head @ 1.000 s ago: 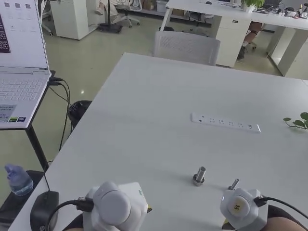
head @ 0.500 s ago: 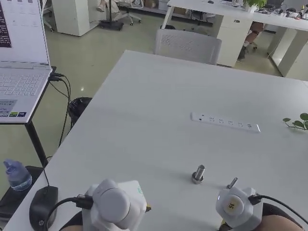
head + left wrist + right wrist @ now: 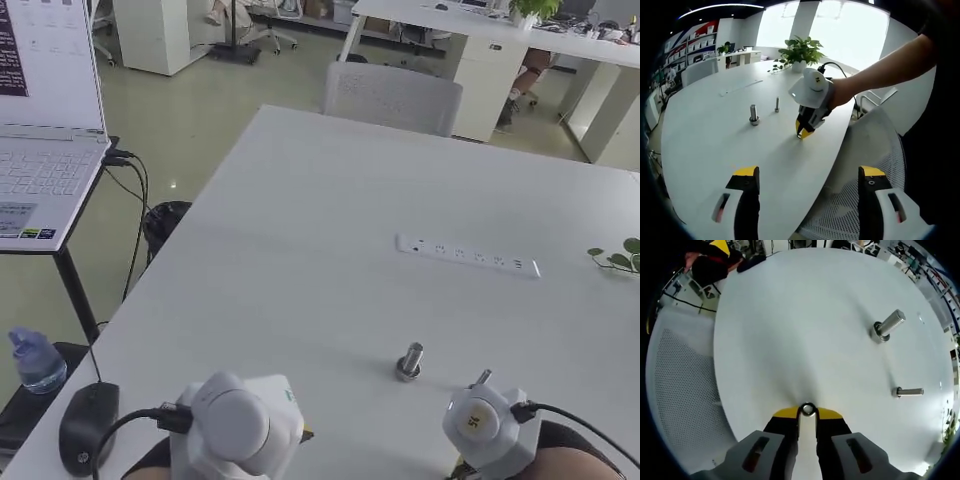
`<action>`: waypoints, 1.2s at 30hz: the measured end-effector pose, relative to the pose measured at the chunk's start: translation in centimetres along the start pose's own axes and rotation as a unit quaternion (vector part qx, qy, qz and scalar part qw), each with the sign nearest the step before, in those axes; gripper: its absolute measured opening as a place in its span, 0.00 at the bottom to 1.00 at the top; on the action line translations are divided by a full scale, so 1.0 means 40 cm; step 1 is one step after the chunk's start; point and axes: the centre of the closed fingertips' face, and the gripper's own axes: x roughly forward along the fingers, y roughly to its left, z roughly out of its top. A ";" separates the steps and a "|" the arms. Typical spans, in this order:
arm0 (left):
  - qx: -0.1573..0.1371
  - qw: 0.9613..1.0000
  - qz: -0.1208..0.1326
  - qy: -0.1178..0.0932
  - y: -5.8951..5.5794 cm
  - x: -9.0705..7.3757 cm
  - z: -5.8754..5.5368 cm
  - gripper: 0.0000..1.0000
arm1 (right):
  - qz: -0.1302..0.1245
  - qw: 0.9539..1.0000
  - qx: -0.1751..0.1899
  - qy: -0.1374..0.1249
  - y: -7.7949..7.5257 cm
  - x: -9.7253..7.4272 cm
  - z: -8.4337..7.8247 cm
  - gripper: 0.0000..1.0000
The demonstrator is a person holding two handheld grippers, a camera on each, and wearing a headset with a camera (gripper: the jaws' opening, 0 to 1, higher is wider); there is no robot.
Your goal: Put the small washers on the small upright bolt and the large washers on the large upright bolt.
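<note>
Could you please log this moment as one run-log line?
right gripper: shut on washer | left gripper: open, empty | large bolt: upright | small bolt: upright

Nothing here that we can read with confidence. The yellow mark (image 3: 473,421) on the round cap of the right gripper (image 3: 801,134) looks like two characters, too small for us to make out. We see it in the left gripper view too, no clearer. The laptop screen (image 3: 45,55) has a dark panel with lines of text at its left edge, all blurred. The stickers (image 3: 22,235) on the laptop's palm rest are coloured, print illegible. Lettering on the red-and-white wall panels (image 3: 687,47) is too small to read.
</note>
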 end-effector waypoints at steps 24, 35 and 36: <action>-0.030 0.998 0.056 -0.015 -0.017 0.093 0.065 0.83 | 0.015 1.000 0.016 -0.018 -0.152 -0.080 -0.121 0.12; -0.054 0.994 0.096 -0.019 0.011 0.105 0.089 0.83 | 0.020 0.999 -0.016 -0.023 -0.214 -0.107 -0.139 0.12; -0.056 0.994 0.097 -0.021 0.011 0.105 0.091 0.83 | 0.020 0.999 -0.017 -0.023 -0.222 -0.107 -0.136 0.12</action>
